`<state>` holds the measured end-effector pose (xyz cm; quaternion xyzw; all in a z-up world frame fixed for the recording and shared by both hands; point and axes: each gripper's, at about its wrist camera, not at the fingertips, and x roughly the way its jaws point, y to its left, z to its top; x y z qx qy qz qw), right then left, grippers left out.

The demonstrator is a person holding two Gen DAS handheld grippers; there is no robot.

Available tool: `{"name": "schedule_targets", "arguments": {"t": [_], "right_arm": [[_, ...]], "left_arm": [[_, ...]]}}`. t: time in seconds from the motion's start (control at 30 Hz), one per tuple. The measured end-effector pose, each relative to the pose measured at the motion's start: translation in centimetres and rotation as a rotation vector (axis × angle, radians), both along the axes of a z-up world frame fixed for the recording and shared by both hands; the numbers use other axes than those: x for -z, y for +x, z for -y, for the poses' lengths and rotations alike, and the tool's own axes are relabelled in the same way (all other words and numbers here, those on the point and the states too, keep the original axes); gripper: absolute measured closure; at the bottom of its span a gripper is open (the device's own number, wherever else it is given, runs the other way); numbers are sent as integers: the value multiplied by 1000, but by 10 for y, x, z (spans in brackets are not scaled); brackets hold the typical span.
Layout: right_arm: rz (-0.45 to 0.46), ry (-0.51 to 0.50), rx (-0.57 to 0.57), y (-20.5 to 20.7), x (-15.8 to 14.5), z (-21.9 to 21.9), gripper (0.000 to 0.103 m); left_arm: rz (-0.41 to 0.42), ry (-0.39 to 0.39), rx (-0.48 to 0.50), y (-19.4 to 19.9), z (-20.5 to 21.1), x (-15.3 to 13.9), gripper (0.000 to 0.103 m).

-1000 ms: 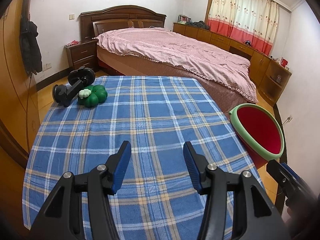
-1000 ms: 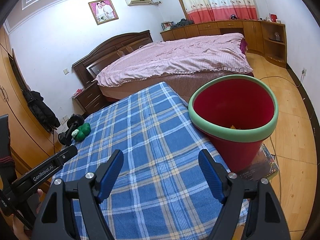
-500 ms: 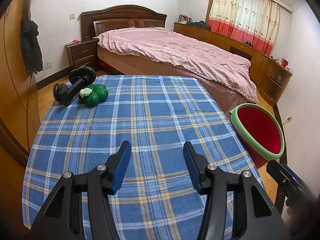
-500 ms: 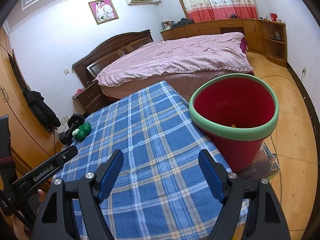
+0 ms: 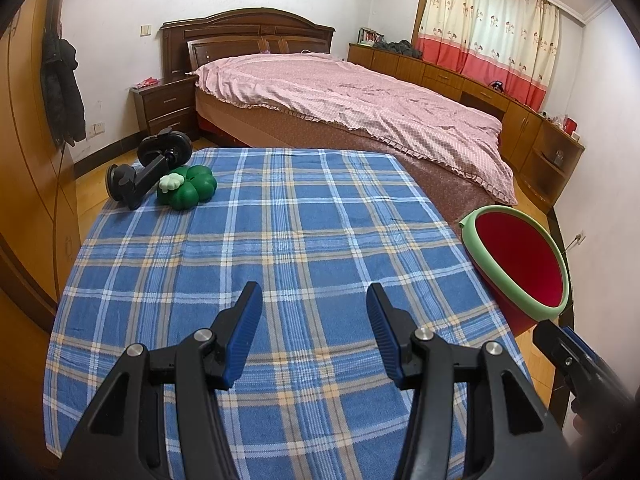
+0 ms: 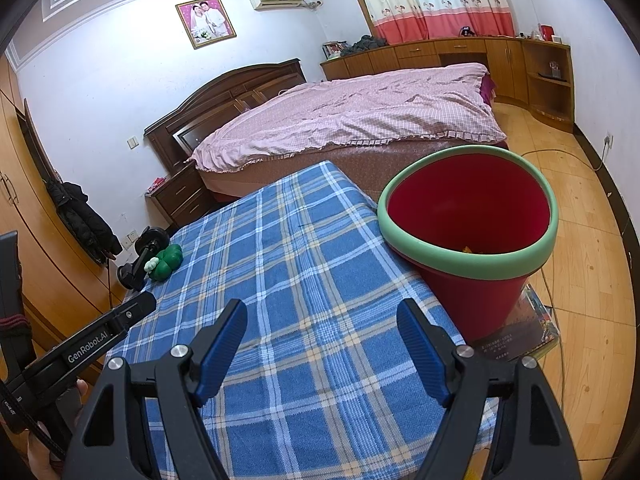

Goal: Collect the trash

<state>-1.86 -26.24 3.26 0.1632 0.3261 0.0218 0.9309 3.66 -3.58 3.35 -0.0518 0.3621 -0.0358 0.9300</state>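
A red bin with a green rim (image 6: pixel 468 236) stands beside the right edge of the table, on a book; a bit of yellow shows at its bottom. The same bin (image 5: pixel 520 264) is at the right in the left wrist view. My left gripper (image 5: pixel 314 300) hovers open over the near part of the blue plaid cloth (image 5: pixel 280 240), nothing between its blue pads. My right gripper (image 6: pixel 322 316) is open too, empty, over the cloth's near right part, just left of the bin. A green clover-shaped toy (image 5: pixel 188 190) and a black phone holder (image 5: pixel 152 168) lie at the far left corner.
A bed with a pink cover (image 5: pixel 352 96) stands beyond the table. A wardrobe (image 5: pixel 24 160) with a hanging black jacket is on the left, a nightstand (image 5: pixel 168 106) by the bed. Low cabinets (image 6: pixel 460 64) line the curtained wall. A cable runs over the wooden floor (image 6: pixel 588 240).
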Motion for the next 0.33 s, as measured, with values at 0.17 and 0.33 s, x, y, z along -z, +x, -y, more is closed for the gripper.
{"name": "schedule_targets", "arguments": {"t": [0.17, 0.33], "right_arm": [[1, 0, 1, 0, 0, 0, 24], [0, 1, 0, 0, -1, 1, 24]], "left_arm": [[1, 0, -1, 0, 0, 0, 49], [-1, 0, 1, 1, 0, 0, 49]]}}
